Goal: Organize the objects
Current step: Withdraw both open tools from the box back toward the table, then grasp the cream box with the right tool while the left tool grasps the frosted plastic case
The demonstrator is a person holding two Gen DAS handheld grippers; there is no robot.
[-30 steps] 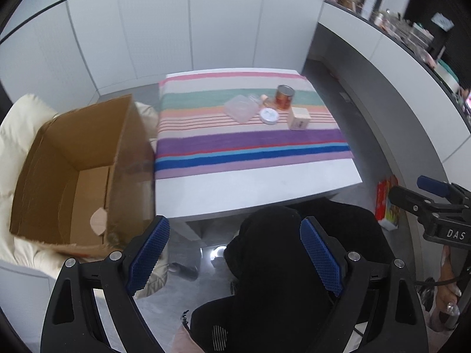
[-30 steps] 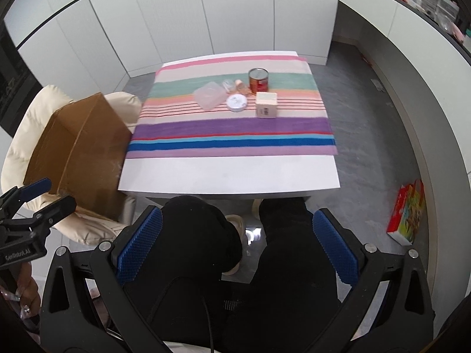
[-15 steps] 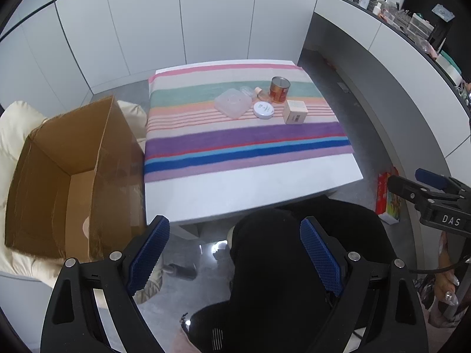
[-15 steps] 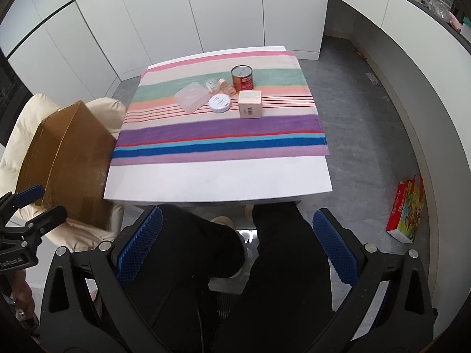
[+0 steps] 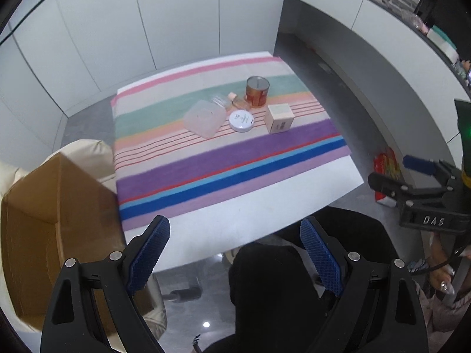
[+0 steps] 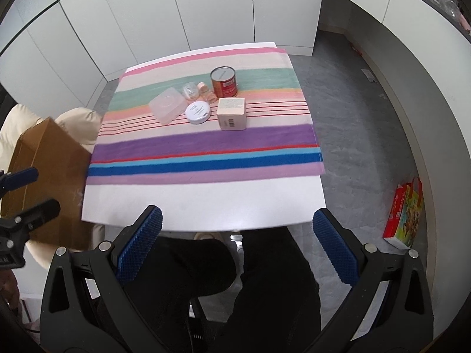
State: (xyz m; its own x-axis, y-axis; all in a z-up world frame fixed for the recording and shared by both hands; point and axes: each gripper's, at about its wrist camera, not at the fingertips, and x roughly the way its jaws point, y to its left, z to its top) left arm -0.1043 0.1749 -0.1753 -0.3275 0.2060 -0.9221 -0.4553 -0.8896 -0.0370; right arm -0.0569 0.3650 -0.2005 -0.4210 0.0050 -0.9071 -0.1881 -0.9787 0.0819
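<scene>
Nothing is sorted yet: your left tool (image 5: 235, 251) and right tool (image 6: 237, 239) hang spread and empty, while can (image 6: 224, 81), box (image 6: 232, 113) and tin (image 6: 198, 113) wait on the surface (image 6: 206, 203).

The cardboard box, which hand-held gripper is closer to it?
Left. The left hand-held gripper hangs right beside the cardboard box; the right hand-held gripper is farther off, on the left one's far side.
</scene>
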